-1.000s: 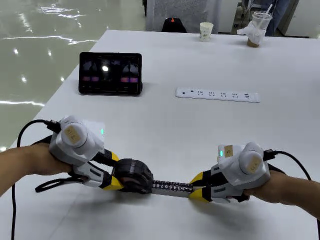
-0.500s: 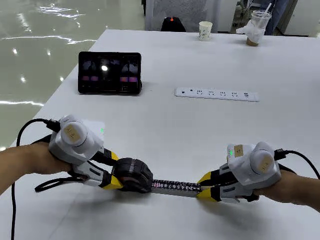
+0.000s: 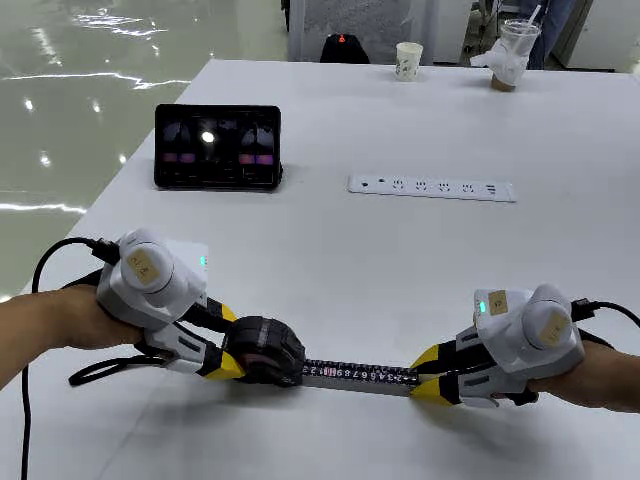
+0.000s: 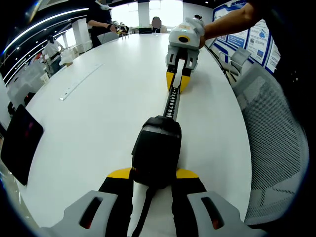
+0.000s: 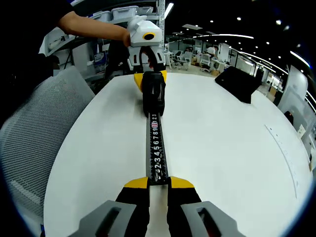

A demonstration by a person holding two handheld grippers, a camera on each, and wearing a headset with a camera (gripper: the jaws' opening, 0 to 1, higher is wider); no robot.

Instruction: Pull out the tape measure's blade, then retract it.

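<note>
- Left gripper [image 3: 230,342] lies low at near left, clamped around the tape measure [image 3: 268,350].
- Right gripper [image 3: 421,373] pinches the blade [image 3: 355,375] tip, now farther right than before, with more blade drawn out.

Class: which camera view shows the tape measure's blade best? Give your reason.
The right gripper view: the blade runs straight up the picture's middle, its numbers readable. The head view shows it as a thin dark strip with tiny digits; the left gripper view shows it foreshortened beyond the case.
</note>
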